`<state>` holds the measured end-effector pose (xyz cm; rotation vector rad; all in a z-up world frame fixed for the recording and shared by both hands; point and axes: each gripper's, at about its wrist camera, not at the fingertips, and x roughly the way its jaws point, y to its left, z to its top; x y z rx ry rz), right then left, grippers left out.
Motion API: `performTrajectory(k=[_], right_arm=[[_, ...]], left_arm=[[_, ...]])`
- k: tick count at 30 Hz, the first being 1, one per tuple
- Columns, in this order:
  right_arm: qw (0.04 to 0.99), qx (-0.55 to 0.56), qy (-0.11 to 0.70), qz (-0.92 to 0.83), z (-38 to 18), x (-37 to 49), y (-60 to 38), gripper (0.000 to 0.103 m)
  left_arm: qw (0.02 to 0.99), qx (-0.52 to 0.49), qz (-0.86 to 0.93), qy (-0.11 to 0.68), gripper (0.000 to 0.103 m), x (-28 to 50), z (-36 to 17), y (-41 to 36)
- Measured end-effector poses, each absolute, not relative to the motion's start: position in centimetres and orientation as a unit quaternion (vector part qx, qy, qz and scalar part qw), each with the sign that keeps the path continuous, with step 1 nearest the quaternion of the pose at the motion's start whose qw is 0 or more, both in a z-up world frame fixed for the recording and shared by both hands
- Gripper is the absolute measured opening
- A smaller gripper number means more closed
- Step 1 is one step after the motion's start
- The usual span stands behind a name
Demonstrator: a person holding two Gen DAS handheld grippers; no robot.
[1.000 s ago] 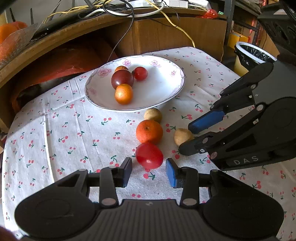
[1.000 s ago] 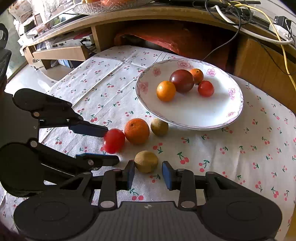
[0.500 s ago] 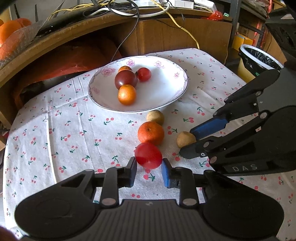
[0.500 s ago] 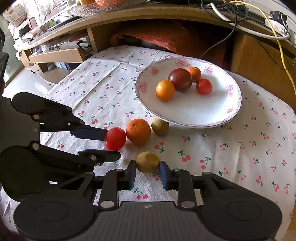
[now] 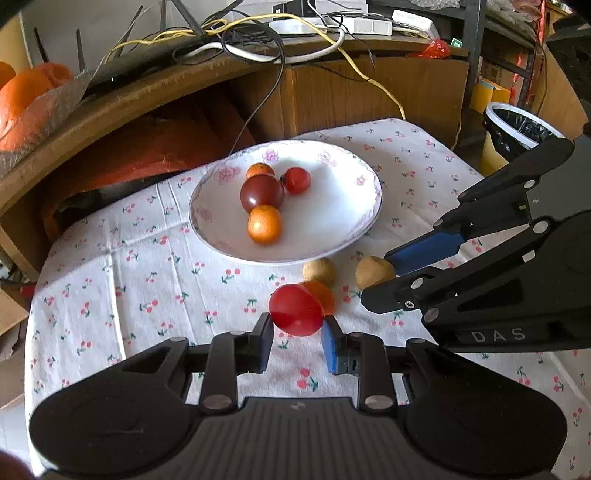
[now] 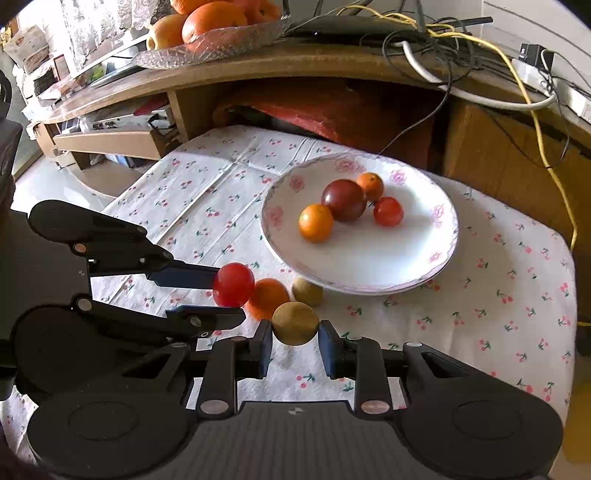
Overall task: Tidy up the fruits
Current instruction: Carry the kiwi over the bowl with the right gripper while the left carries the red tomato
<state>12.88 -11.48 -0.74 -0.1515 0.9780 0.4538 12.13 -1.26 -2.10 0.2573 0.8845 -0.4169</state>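
Observation:
My left gripper (image 5: 297,341) is shut on a red tomato (image 5: 295,309), held above the cherry-print cloth. My right gripper (image 6: 295,345) is shut on a tan-brown round fruit (image 6: 294,323), also seen as the tan fruit (image 5: 373,272) between blue pads in the left wrist view. An orange (image 6: 267,297) and a second tan fruit (image 6: 307,291) lie on the cloth just in front of the white flowered plate (image 6: 424,266). The plate holds two small oranges, a dark plum-coloured fruit (image 6: 344,200) and a small red tomato (image 6: 388,211).
A wooden shelf (image 6: 258,70) with cables and a dish of oranges (image 6: 207,26) stands behind the table. A bin with a black liner (image 5: 517,129) sits off the table's right side. Bare cloth (image 5: 122,280) lies left of the plate.
Both grippers have shut, the left on the red tomato and the right on the tan fruit, and both fruits have risen off the cloth toward the plate.

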Motion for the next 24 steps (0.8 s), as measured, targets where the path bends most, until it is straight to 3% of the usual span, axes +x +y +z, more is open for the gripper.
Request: performTrajectory(k=[24], right_arm=[[0.876,-0.049,0.443,0.185,-0.4,16.6,-13.3,0.024]], left_arm=[[0.890,0.112,-0.178,0.406,0.036,16.7,-1.8,-2.3]])
